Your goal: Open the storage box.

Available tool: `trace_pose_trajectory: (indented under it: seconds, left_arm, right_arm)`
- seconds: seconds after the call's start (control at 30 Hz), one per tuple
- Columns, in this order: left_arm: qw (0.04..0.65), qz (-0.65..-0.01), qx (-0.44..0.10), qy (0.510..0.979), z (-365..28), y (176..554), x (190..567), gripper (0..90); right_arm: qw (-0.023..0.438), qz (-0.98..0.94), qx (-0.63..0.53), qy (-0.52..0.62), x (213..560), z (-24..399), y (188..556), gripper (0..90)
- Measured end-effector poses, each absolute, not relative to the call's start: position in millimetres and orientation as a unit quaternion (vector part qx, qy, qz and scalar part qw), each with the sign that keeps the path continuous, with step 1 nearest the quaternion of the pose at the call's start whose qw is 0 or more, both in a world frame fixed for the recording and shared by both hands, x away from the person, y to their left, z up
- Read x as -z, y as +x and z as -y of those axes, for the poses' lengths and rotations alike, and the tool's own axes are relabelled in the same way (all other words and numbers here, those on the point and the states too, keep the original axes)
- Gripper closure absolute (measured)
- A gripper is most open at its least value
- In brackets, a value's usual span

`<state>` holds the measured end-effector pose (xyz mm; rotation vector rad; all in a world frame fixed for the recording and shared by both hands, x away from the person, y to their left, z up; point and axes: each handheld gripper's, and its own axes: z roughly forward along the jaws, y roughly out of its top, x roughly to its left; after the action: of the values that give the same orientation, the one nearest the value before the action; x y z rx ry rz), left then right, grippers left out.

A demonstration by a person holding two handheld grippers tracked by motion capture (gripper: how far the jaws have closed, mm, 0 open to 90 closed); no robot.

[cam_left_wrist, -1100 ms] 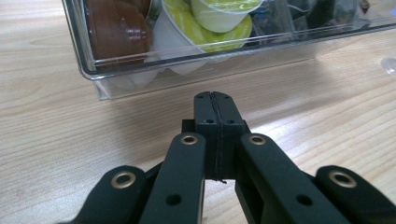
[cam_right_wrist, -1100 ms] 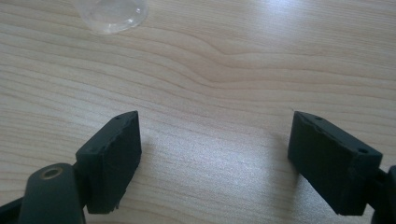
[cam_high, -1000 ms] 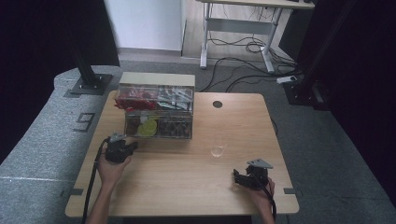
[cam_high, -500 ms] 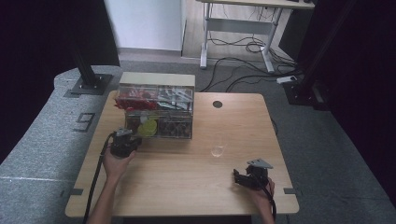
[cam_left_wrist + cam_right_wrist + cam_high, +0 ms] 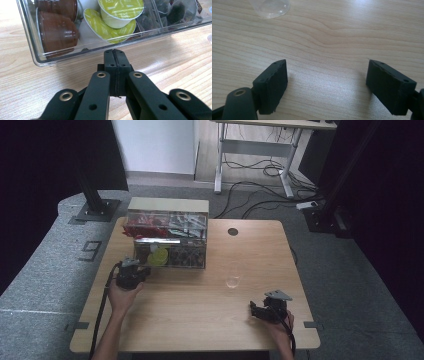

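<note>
Left gripper view: fingers [image 5: 115, 53] pressed together beside capsule box [image 5: 37, 53]; right fingers [image 5: 325, 85] wide.

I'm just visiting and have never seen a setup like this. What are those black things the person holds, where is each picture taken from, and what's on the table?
A person sits at a wooden table with a hand-held two-jaw gripper in each hand. One picture looks down from above; the other two come from small cameras riding on the grippers, looking along their black jaws. The left gripper has its jaws shut on nothing, its tip close to a clear box of coffee capsules; whether it touches the box I cannot tell. The right gripper rests with jaws open and empty. A small clear glass stands on the table between box and right gripper. Nothing is held.
</note>
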<state>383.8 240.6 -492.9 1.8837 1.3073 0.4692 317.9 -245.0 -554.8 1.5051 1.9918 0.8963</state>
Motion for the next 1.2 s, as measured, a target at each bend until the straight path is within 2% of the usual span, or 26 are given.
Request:
trace_pose_trajectory:
  seconds: [1.2]
  left_arm:
    - [0.429, -0.513, -0.193, 0.718, -253.4, 378.3, 472.0, 90.0]
  right_arm:
    - [0.247, -0.719, -0.324, 0.563, 554.9, 244.8, 317.4, 17.6]
